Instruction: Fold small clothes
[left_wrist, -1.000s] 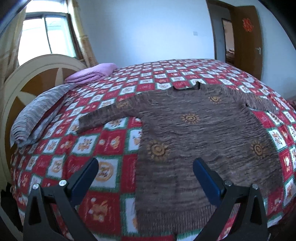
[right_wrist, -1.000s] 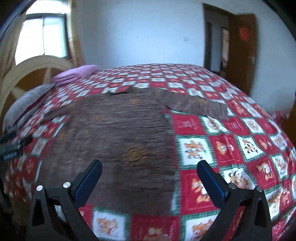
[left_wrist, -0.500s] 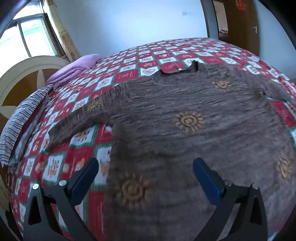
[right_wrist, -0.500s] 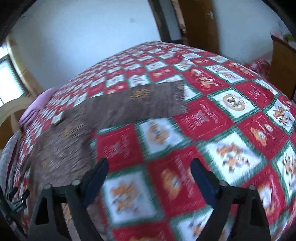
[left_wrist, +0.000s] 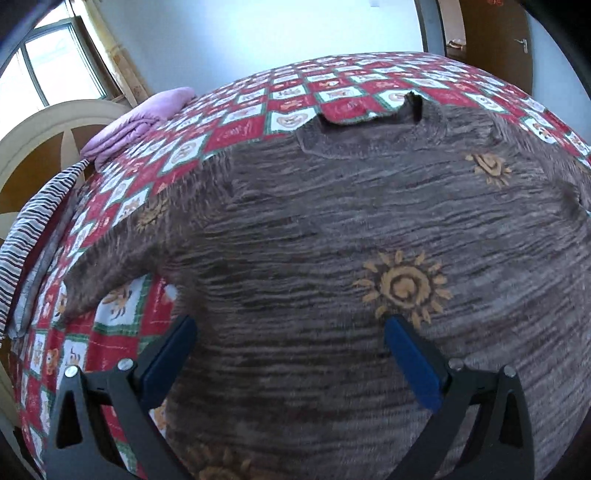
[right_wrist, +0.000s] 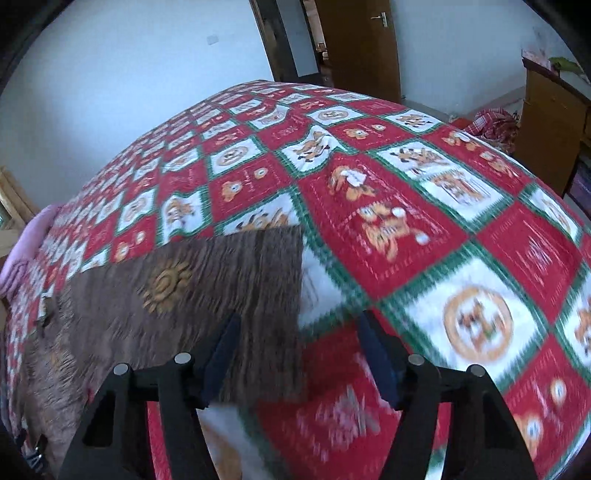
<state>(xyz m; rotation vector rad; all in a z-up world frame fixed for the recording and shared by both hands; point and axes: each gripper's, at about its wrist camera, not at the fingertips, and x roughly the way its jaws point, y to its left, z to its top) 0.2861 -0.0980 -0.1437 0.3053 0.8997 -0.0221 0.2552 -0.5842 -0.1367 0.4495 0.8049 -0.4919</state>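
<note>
A brown knitted sweater (left_wrist: 332, 236) with orange sun motifs lies flat on the bed, neck opening far. My left gripper (left_wrist: 288, 332) is open and empty, low over the sweater's body near its left armpit. Its left sleeve (left_wrist: 110, 258) stretches out to the left. In the right wrist view, the sweater's right sleeve (right_wrist: 207, 291) lies on the quilt with its cuff end at the middle. My right gripper (right_wrist: 299, 343) is open and empty, straddling the cuff edge, close above it.
The bed is covered by a red, white and green checked quilt (right_wrist: 424, 206). A folded purple blanket (left_wrist: 140, 122) and a striped pillow (left_wrist: 33, 221) lie by the headboard at left. A wooden door (right_wrist: 354, 44) and cabinet (right_wrist: 550, 110) stand beyond.
Both grippers moved forward and down towards the sweater. The left one went over the body. The right one swung right to the sleeve cuff, its jaws somewhat narrower.
</note>
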